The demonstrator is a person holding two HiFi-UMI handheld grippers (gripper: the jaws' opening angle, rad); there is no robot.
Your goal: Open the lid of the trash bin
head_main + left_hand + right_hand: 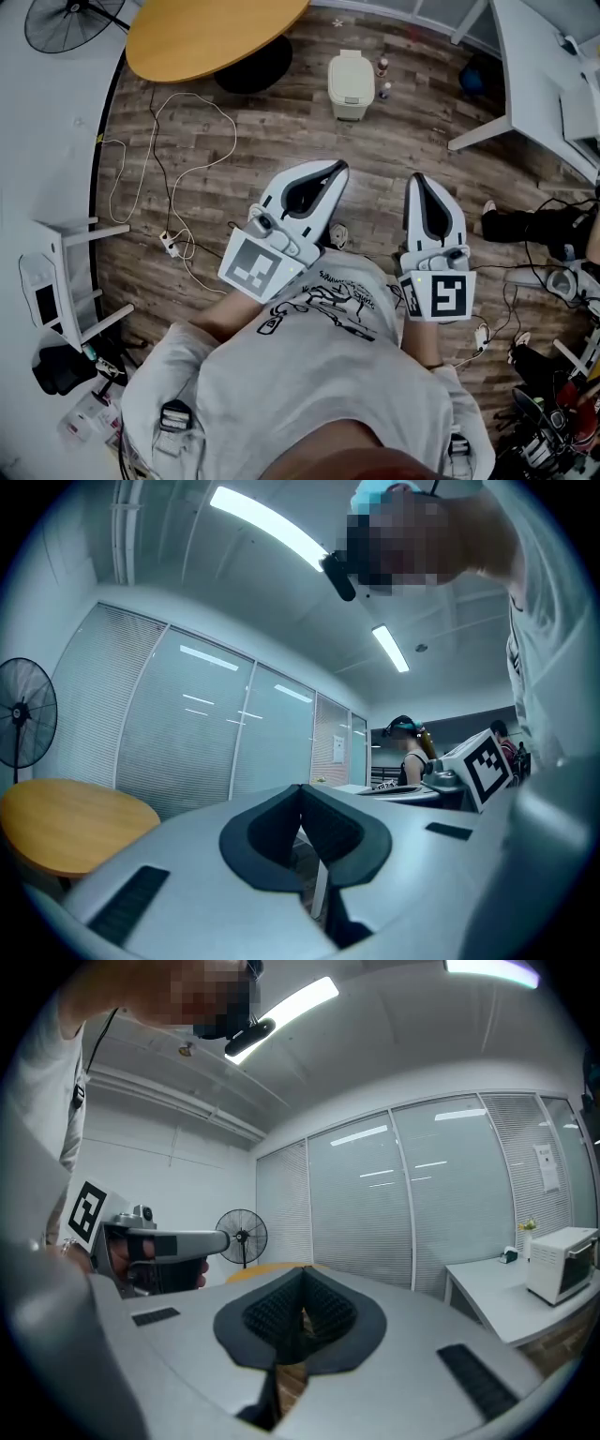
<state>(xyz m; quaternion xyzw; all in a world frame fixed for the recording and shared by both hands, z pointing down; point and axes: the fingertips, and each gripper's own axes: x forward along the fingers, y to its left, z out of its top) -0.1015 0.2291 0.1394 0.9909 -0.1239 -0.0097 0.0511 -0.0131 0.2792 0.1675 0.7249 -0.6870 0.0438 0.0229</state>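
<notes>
The trash bin (351, 84), small and cream-coloured with its lid down, stands on the wooden floor well ahead of both grippers. My left gripper (336, 170) is held out level toward it, jaws together with nothing between them; in the left gripper view its tips (302, 789) meet. My right gripper (417, 179) is beside it, also shut and empty, and its dark pads (302, 1276) touch in the right gripper view. Neither gripper is near the bin. The bin appears in neither gripper view.
A round wooden table (211, 33) and a fan (66, 21) are at the far left. Cables (178, 141) and a power strip (170, 244) lie on the floor. Two small bottles (382, 67) stand beside the bin. A white desk (534, 75) stands at right, and a seated person's legs (525, 225).
</notes>
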